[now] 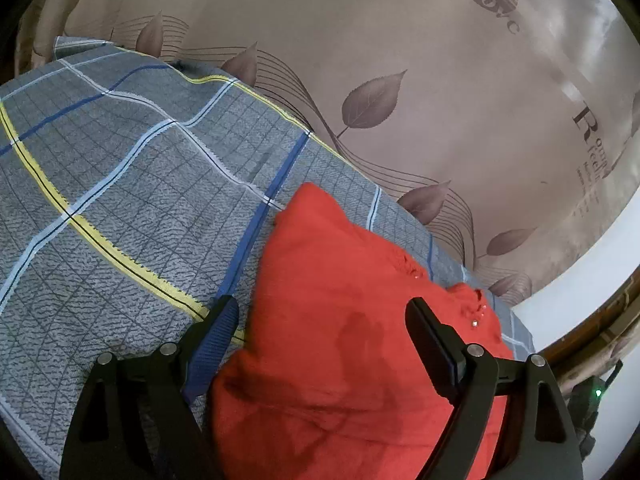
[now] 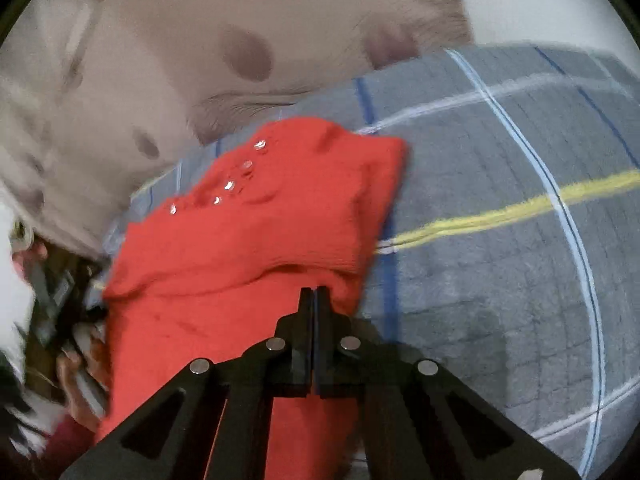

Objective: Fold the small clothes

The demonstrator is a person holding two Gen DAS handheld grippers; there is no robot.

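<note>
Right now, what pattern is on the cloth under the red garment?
Grey plaid blanket with yellow, blue and pale stripes; clearest in the left wrist view.

soft matt red knit garment [image 1: 340, 320] with shiny little sequins [image 2: 229, 185], nubby woven grey plaid blanket [image 1: 132, 184], smooth brownish leaf-print sheet [image 1: 360, 40], matt black plastic grippers with metal pins [image 2: 276, 344]

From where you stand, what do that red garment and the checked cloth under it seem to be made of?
The red garment looks like soft, matte woven or fine-knit fabric, likely cotton: it creases easily, and small shiny studs or sequins sit near one edge. The checked cloth looks like a thicker textured weave, perhaps a cotton blanket or towel: its grey surface is pebbly, with woven yellow, blue and white stripes.
</note>
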